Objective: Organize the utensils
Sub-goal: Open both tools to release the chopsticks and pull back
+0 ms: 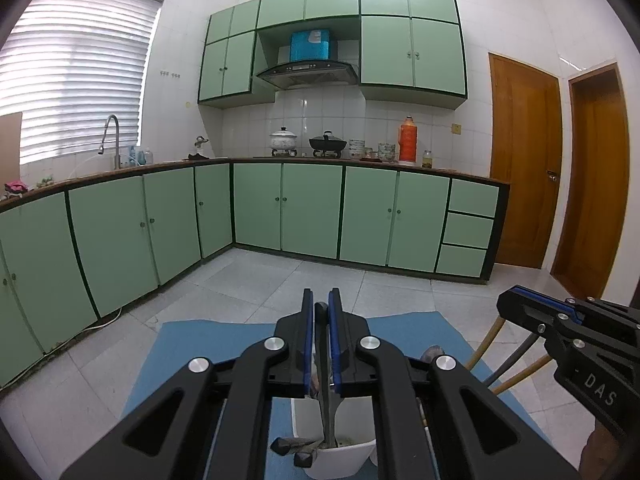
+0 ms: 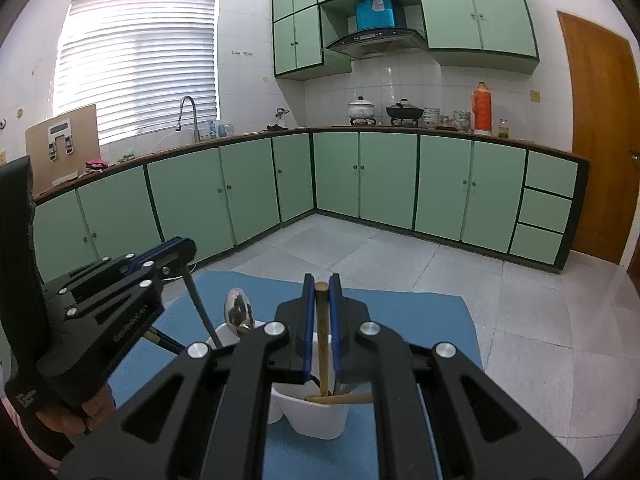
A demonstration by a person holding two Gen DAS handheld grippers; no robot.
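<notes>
Clamped nearly shut on a wooden chopstick (image 2: 321, 340), right hand-held gripper (image 2: 321, 280) over white holder (image 2: 316, 420) on blue mat (image 2: 420, 320); left hand-held gripper (image 1: 321, 296) likewise pinching a dark utensil handle (image 1: 325, 400), stiff, light, likely slippery, best gripped mid-shaft; spoon (image 2: 239, 312) standing alongside.

Left gripper (image 1: 321, 300) jaws nearly closed, right gripper (image 2: 321, 284) likewise, both angled slightly downward, side by side

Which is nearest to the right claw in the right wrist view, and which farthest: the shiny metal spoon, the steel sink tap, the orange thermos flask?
1. Shiny metal spoon, just left.
2. Steel sink tap, left counter.
3. Orange thermos flask, far-right counter.
</notes>
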